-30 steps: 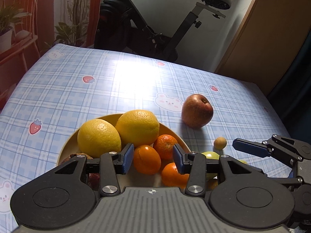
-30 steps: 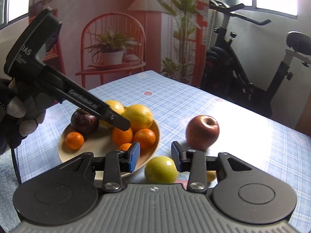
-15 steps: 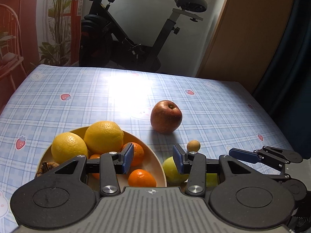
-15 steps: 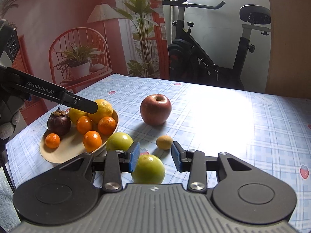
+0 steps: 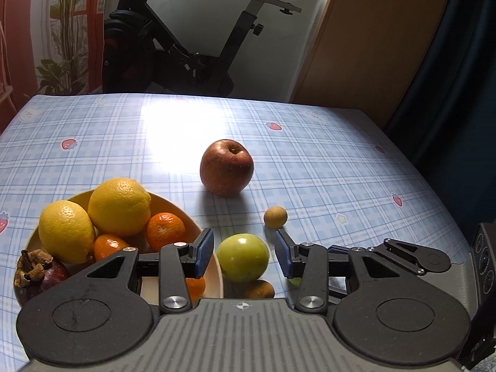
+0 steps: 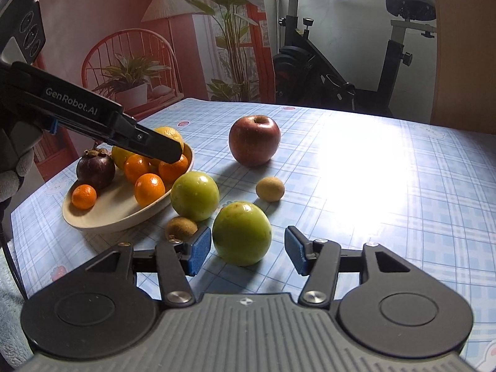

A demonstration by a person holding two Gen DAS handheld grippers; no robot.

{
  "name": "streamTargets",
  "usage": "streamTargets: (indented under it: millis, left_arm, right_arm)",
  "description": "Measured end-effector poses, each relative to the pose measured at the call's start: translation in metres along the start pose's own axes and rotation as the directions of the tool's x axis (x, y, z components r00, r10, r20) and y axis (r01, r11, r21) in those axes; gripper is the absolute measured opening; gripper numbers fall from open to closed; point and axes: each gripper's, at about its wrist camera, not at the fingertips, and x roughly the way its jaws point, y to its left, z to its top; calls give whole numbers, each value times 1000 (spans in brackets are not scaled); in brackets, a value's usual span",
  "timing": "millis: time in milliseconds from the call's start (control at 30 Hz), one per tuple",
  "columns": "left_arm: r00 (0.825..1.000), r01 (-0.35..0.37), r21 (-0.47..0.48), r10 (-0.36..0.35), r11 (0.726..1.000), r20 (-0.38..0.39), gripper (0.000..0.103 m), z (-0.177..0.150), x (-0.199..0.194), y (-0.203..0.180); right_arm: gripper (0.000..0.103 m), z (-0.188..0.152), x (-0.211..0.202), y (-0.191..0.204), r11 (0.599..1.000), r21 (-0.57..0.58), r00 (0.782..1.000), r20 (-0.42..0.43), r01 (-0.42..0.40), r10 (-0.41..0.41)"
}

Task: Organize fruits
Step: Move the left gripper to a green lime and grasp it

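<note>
The left gripper (image 5: 244,251) has a matte black frame: two round housings with shallow discs, a ribbed grey centre plate bearing a small crosshair mark, silver screw heads at the linkage pivots and blue ridged pads on the fingers. The right gripper (image 6: 248,250) is built alike. At the upper left of the right wrist view, the left gripper's side carries white "GenRobot.AI" lettering and a panel with three round buttons. At the left edge, a grey fleecy glove (image 6: 15,167), perhaps a sleeve cuff.
</note>
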Motion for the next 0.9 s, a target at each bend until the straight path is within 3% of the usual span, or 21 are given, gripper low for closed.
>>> streamTargets:
  millis: [400, 733, 900]
  left_arm:
    - [986, 125, 18, -123, 992, -112, 45, -1, 34, -33]
    - [981, 132, 46, -123, 990, -150, 44, -3, 50, -44]
    - [981, 127, 48, -118, 991, -151, 38, -3, 52, -44]
  right_arm:
    - [52, -5, 8, -1, 999, -21, 999, -25, -39, 38]
    - [47, -5, 5, -8, 999, 6, 999, -14, -47, 47]
    - [47, -5, 5, -9, 999, 11, 999, -14, -49, 50]
